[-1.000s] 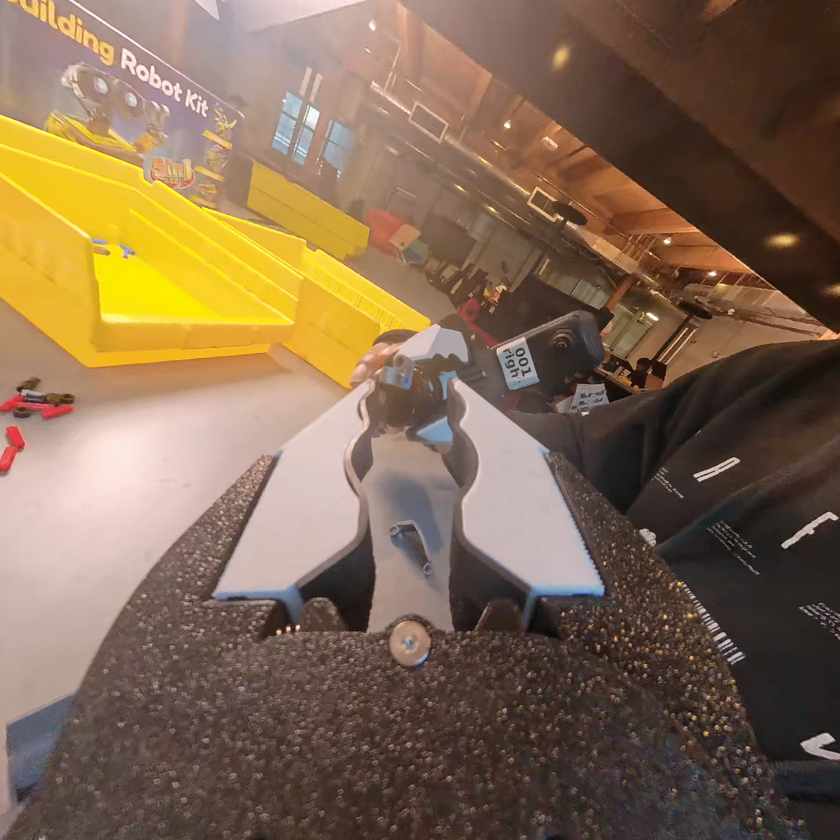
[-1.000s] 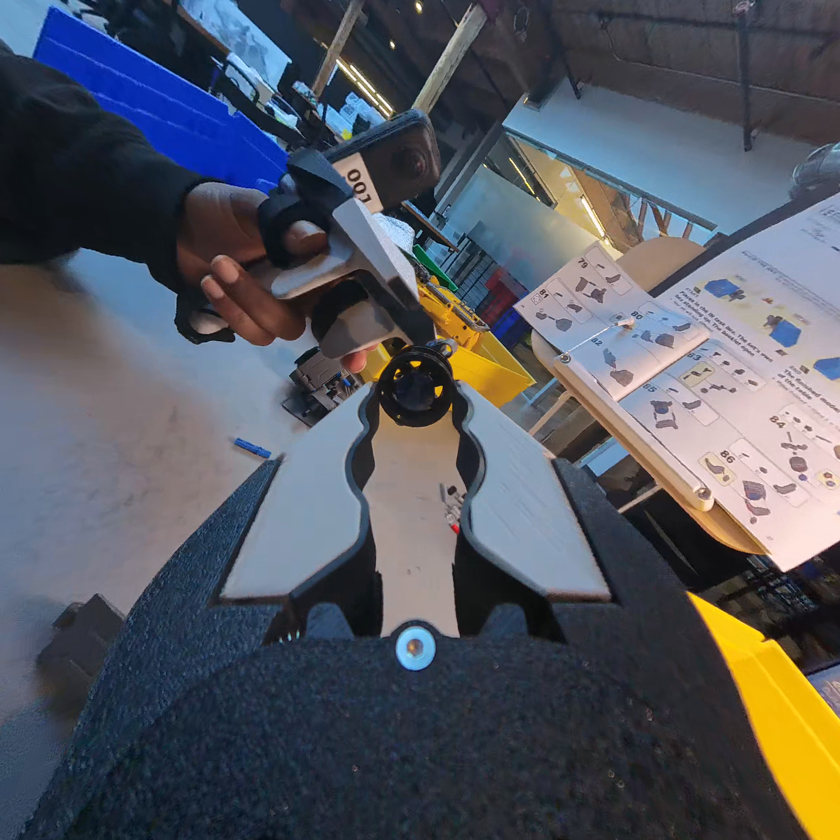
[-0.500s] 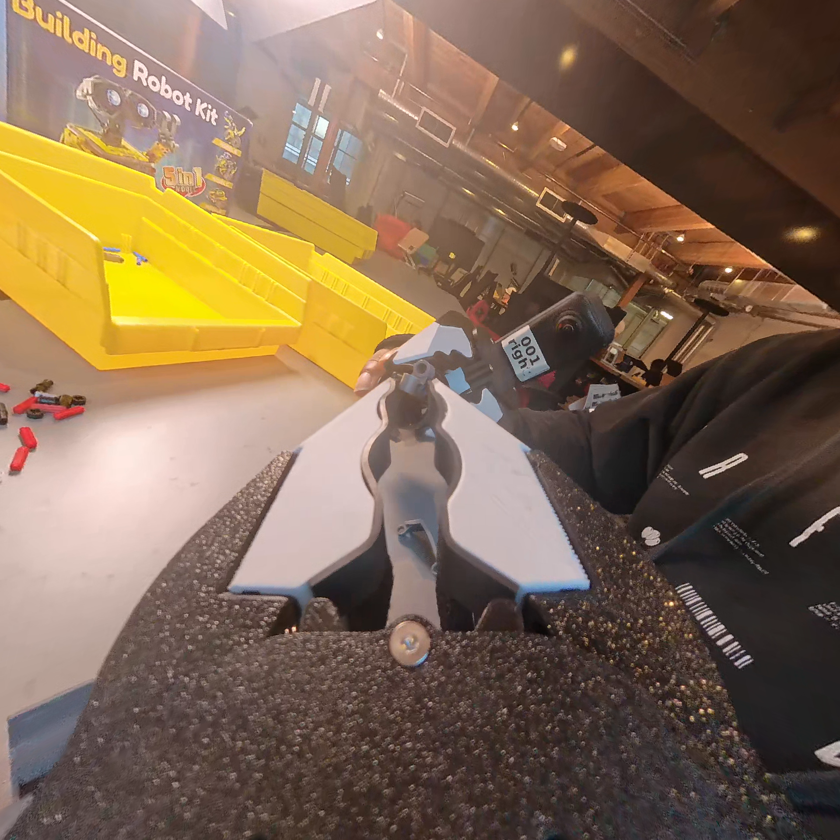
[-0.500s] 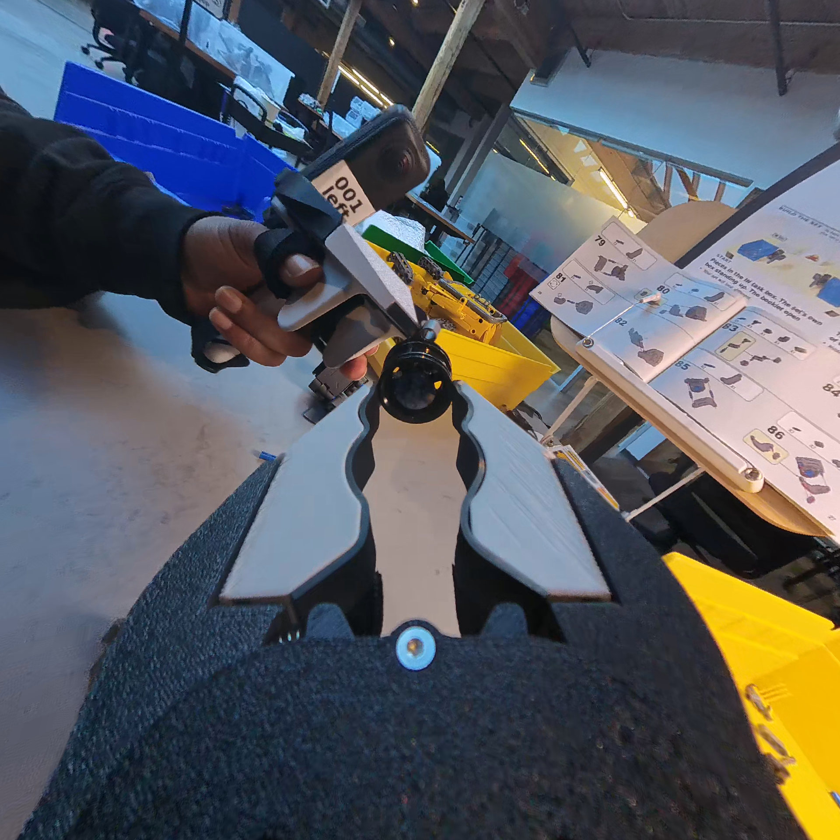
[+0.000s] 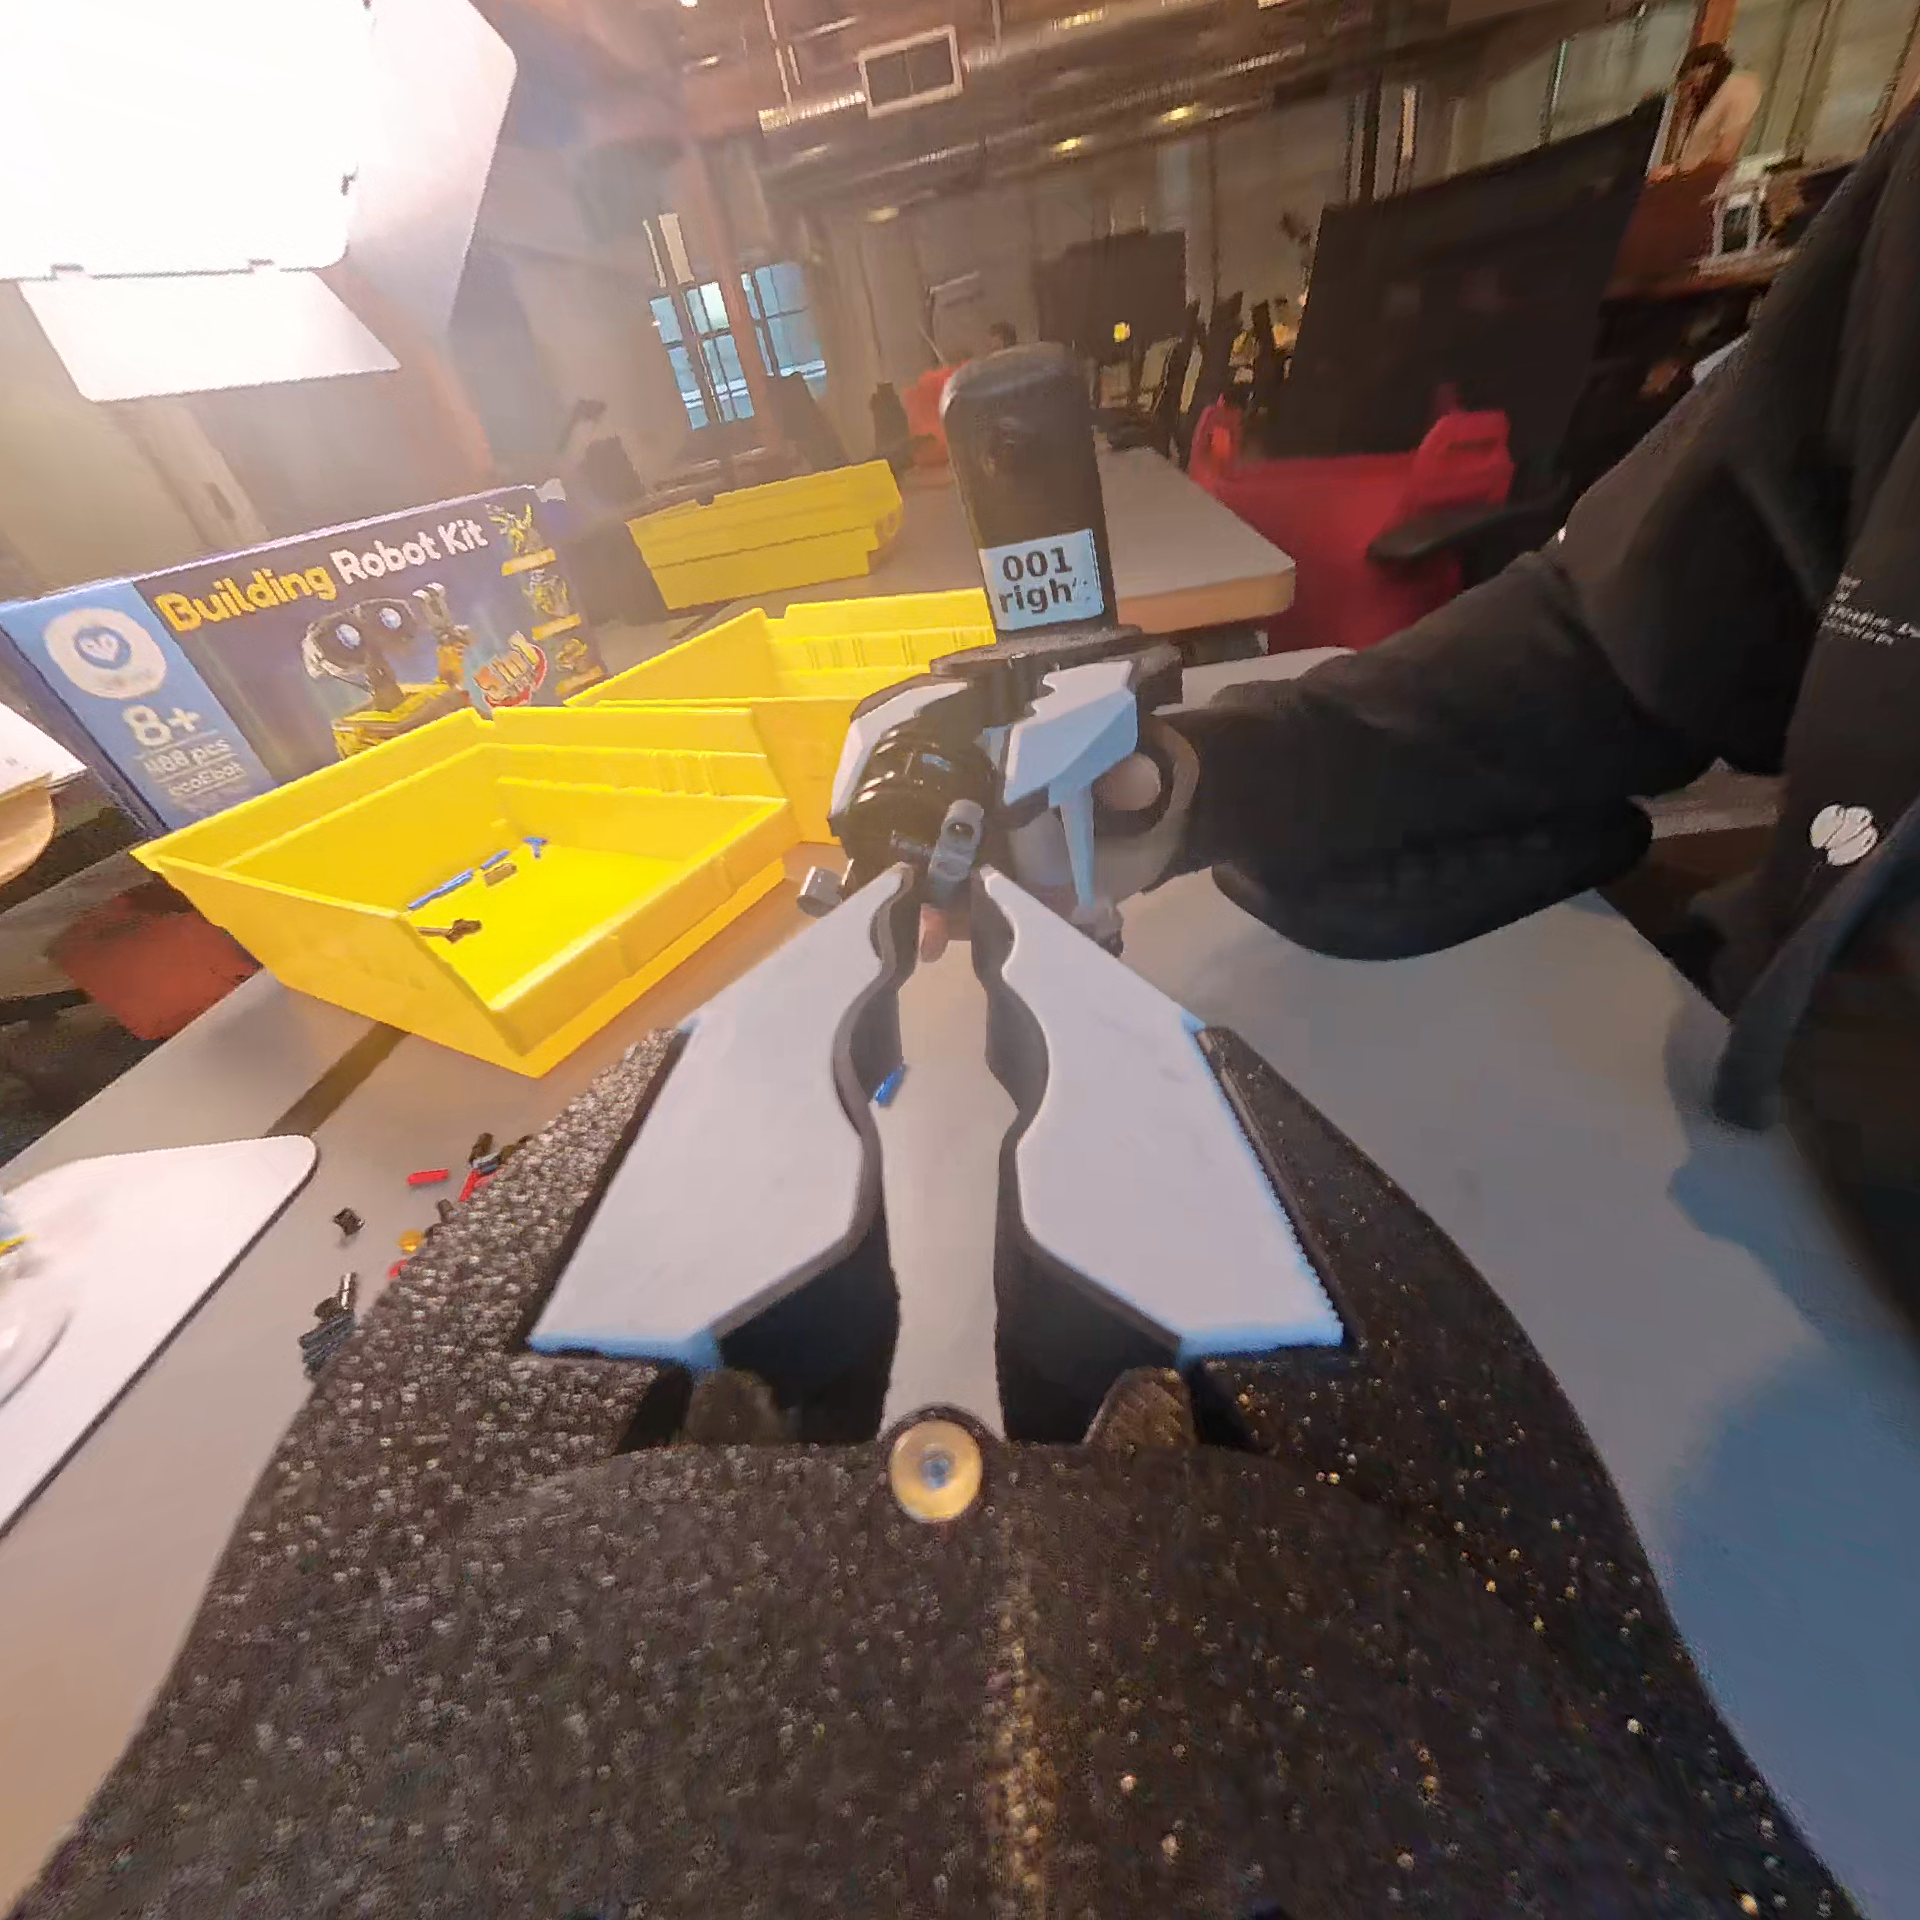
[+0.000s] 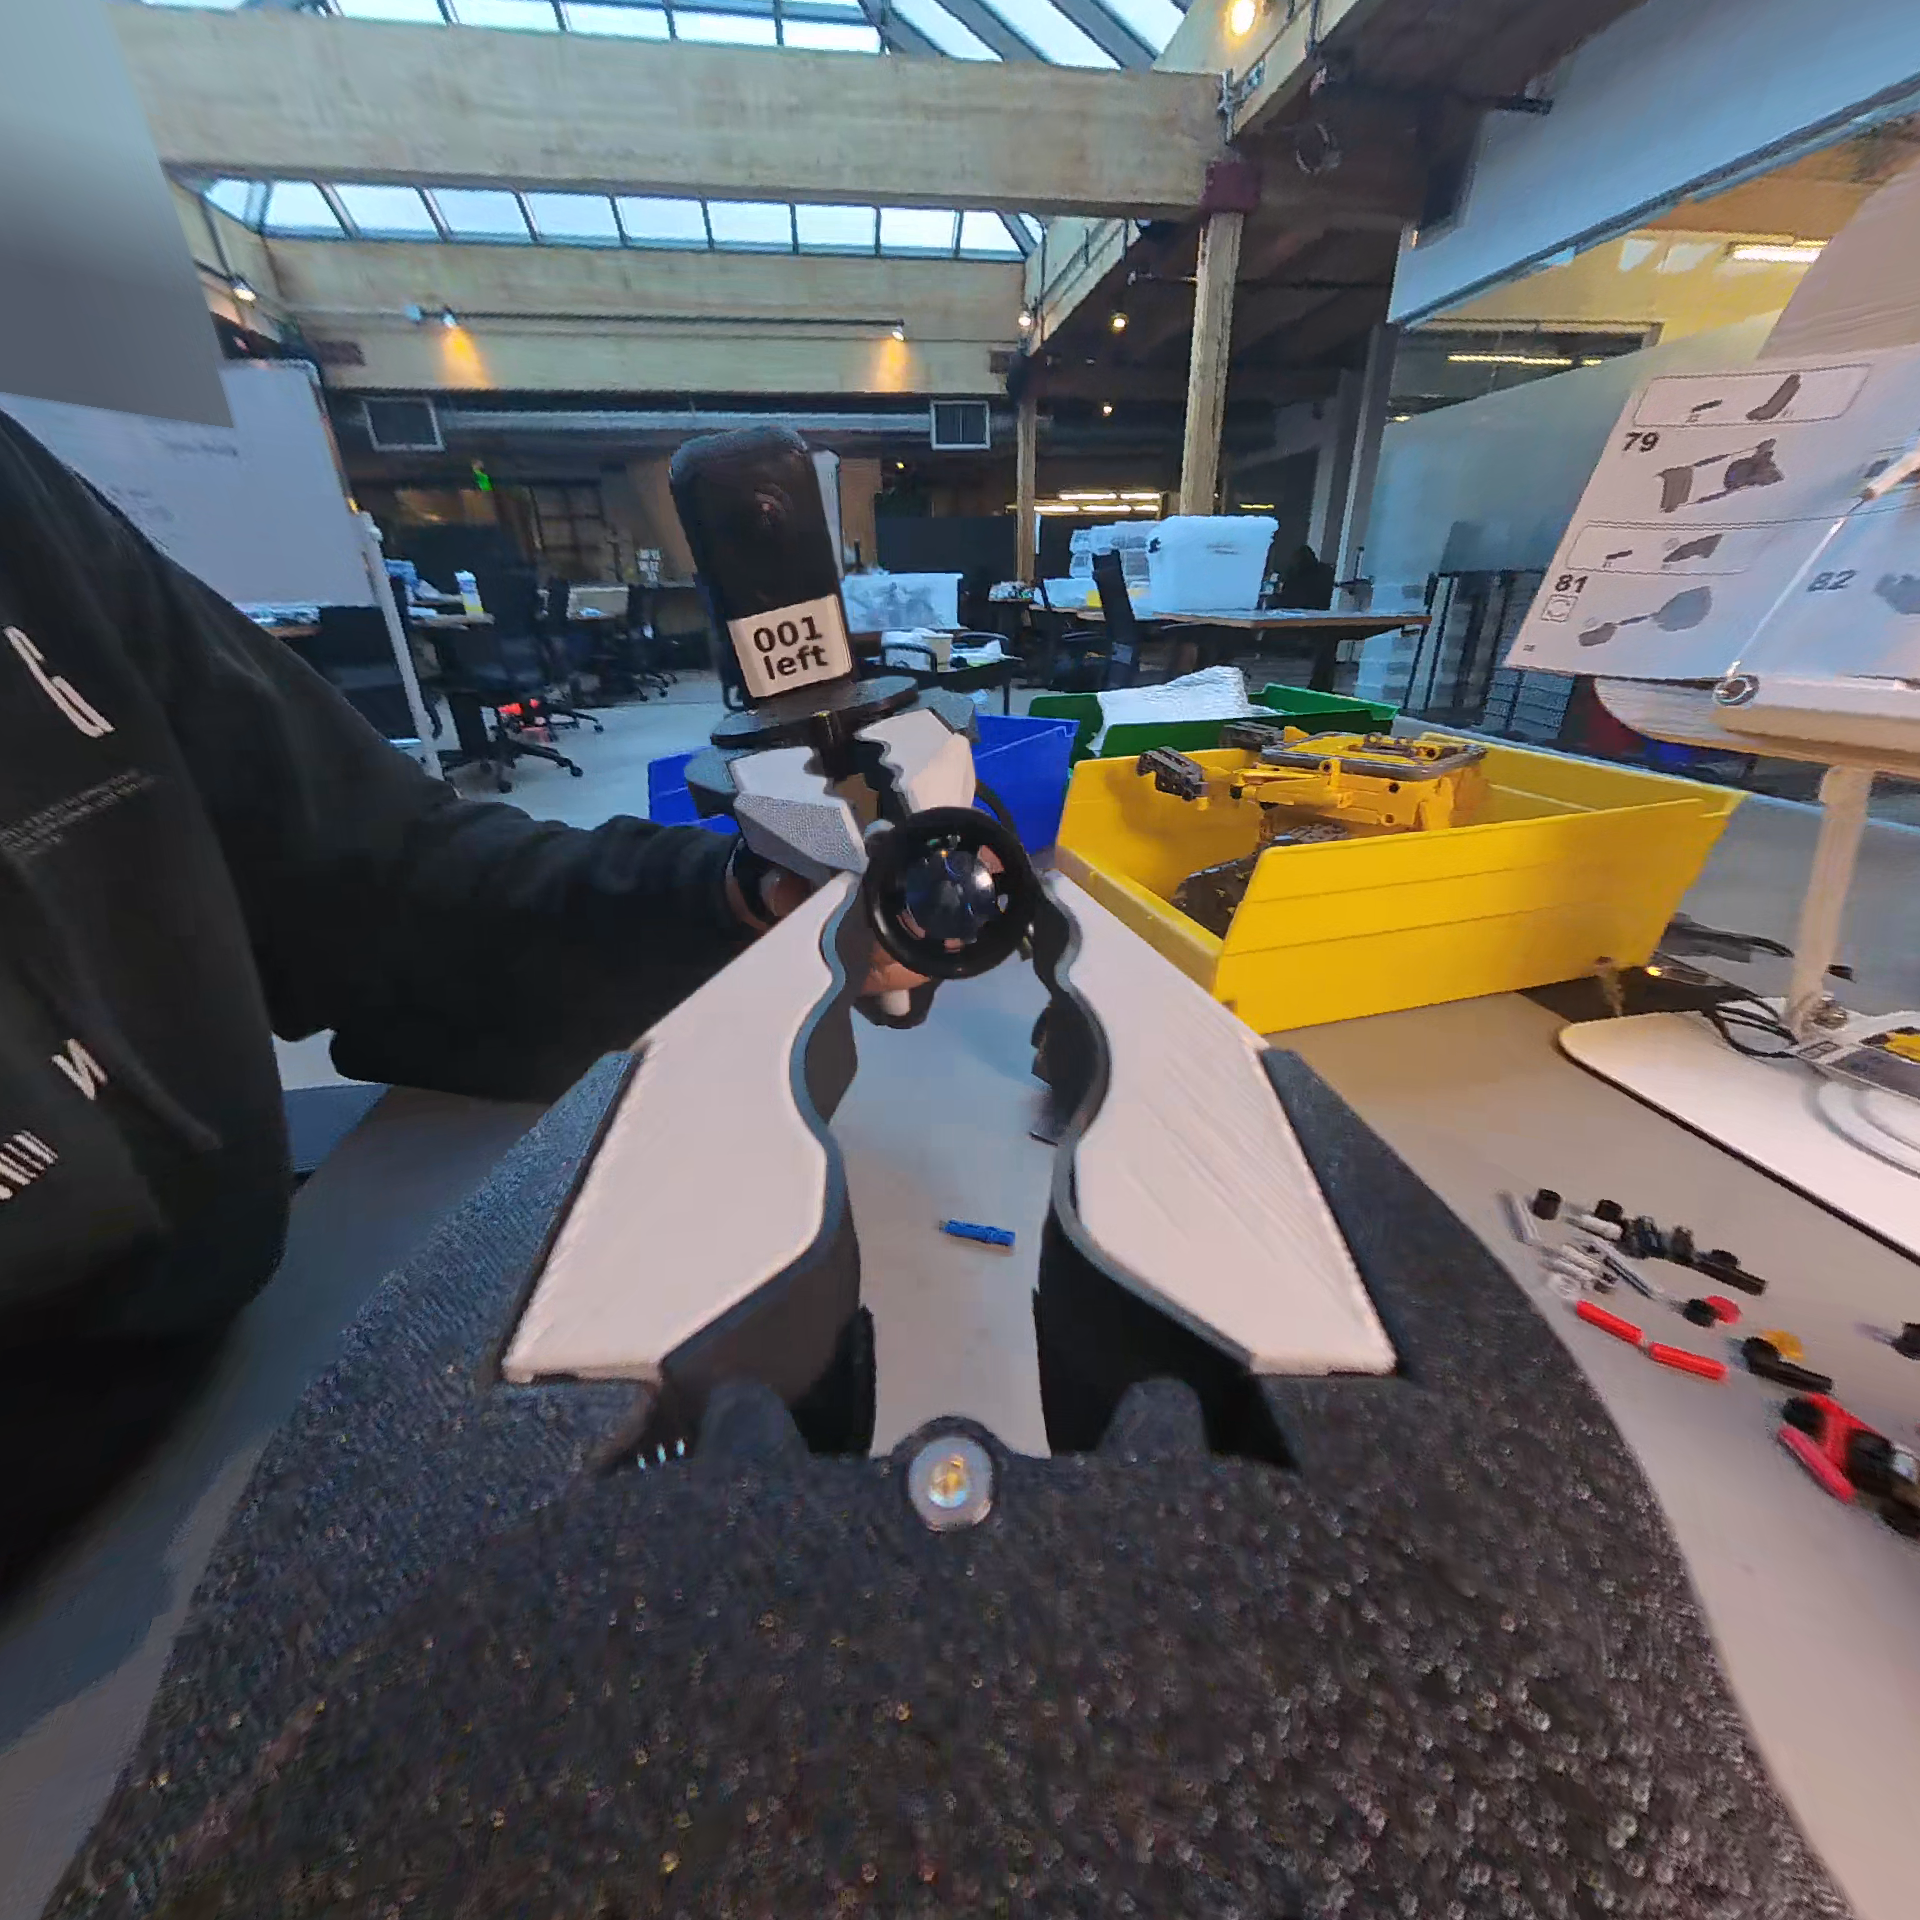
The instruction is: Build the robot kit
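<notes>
You have swung both tools down from pointing at the ceiling to level over the grey table (image 6: 1403, 1091), the pair still meeting at twelve o'clock. Your right gripper (image 6: 945, 920) stays clamped on the black wheel (image 6: 951, 896), a glossy spoked rim with a dark hub. Your left gripper (image 5: 943, 891) keeps its fingers nearly together, apparently pinching a small grey connector (image 5: 958, 831) against that wheel. A yellow bin (image 5: 520, 1003) sits at ten o'clock.

Yellow bins (image 5: 343, 904), kit box (image 5: 260, 655), loose pieces (image 6: 1662, 1299), instruction sheets (image 6: 1745, 520).
</notes>
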`<control>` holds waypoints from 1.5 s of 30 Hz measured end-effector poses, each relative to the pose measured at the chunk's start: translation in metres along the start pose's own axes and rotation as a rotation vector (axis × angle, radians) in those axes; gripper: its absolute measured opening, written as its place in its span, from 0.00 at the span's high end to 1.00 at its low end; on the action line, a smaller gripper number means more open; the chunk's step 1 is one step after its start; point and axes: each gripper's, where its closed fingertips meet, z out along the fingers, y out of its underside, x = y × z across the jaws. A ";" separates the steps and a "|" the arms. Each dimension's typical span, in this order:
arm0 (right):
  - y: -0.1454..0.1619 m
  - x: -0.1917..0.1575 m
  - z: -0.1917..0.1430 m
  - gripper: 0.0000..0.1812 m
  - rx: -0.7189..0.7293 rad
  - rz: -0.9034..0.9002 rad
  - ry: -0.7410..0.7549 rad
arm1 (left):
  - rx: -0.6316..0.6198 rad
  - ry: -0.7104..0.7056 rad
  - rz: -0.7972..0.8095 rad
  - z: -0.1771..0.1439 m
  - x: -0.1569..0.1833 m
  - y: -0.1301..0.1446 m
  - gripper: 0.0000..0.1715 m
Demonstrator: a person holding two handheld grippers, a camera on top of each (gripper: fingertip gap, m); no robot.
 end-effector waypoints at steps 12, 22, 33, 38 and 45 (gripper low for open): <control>-0.004 -0.009 0.000 0.83 0.020 -0.172 0.002 | 0.195 0.411 -0.936 -0.005 -0.004 -0.005 0.84; 0.002 -0.006 -0.003 0.83 -0.013 -0.135 -0.007 | 0.093 0.296 -0.685 0.001 0.004 -0.002 0.98; -0.005 -0.003 -0.006 0.83 0.058 0.004 -0.042 | 0.053 0.229 -0.518 0.000 0.006 -0.003 0.91; -0.002 -0.005 -0.005 0.83 0.039 -0.031 -0.037 | 0.105 0.279 -0.606 -0.002 0.007 -0.013 0.89; 0.010 -0.008 0.000 0.83 -0.056 -0.220 0.008 | 0.121 0.308 -0.774 -0.001 0.002 -0.010 0.86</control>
